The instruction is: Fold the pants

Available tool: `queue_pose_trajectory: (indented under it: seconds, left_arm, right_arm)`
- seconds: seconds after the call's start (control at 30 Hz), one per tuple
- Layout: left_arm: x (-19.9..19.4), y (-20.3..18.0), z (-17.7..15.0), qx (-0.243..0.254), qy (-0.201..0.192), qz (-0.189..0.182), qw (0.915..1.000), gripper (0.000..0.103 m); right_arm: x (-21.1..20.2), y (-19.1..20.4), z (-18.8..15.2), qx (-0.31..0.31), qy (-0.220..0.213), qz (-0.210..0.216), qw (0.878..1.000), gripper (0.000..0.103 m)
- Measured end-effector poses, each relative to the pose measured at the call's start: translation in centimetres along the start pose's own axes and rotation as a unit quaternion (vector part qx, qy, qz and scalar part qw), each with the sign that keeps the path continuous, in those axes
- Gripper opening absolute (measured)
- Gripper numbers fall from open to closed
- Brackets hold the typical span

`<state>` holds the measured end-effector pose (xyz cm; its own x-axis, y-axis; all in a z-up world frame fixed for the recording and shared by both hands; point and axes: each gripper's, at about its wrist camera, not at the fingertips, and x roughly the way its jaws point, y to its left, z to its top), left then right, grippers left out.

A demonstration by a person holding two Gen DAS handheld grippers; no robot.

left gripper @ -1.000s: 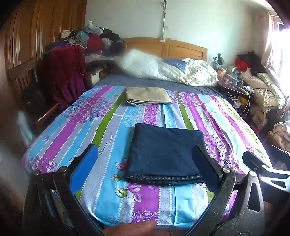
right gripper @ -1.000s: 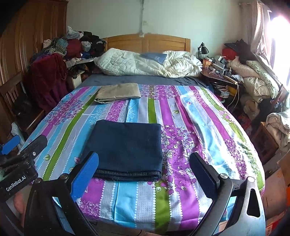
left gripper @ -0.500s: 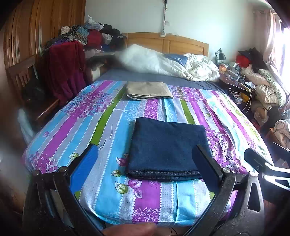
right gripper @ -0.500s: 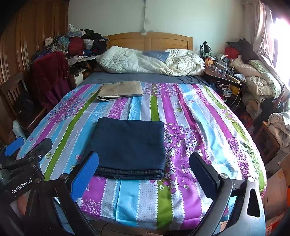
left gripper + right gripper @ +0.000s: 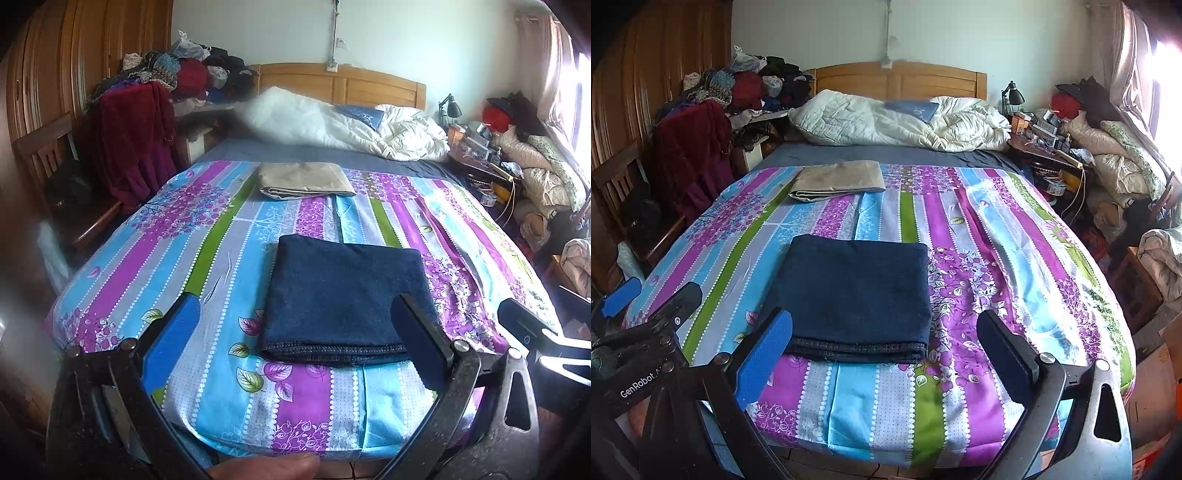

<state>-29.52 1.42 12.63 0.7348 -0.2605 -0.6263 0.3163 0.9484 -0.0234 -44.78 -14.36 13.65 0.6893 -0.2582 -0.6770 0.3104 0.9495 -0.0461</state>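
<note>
Dark blue denim pants (image 5: 347, 295) (image 5: 860, 291) lie folded into a flat rectangle near the foot of a bed with a striped floral cover (image 5: 207, 258) (image 5: 997, 258). Farther up the bed lies a folded beige pair of pants (image 5: 303, 179) (image 5: 838, 179). My left gripper (image 5: 295, 343) hangs open above the foot edge, holding nothing, its fingers framing the denim's near edge. To the right of the denim, my right gripper (image 5: 886, 347) is open and holds nothing too. The left gripper (image 5: 646, 299) also shows at the left of the right wrist view.
A white duvet (image 5: 897, 122) is heaped by the wooden headboard (image 5: 343, 83). A chair with a dark red garment (image 5: 129, 140) and piled clothes stands left of the bed. A cluttered bedside table (image 5: 1045, 140) and bedding piles stand on the right. A thumb (image 5: 266, 467) shows at the bottom.
Both grippers have drawn back and risen slightly from the bed, so the folded denim sits a little farther off. The pants have not moved and both grippers stay open.
</note>
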Motion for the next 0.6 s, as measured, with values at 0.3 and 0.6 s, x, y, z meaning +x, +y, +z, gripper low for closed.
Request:
queue_pose_trajectory:
  seconds: [0.3, 0.6]
  left_arm:
    - [0.2, 0.1, -0.1, 0.003, 0.003, 0.0, 1.0, 0.103]
    - [0.4, 0.3, -0.2, 0.002, 0.006, -0.001, 1.0, 0.103]
  right_arm:
    - [1.1, -0.1, 0.2, -0.005, 0.003, 0.006, 1.0, 0.102]
    - [1.2, -0.1, 0.2, -0.006, 0.005, 0.006, 1.0, 0.102]
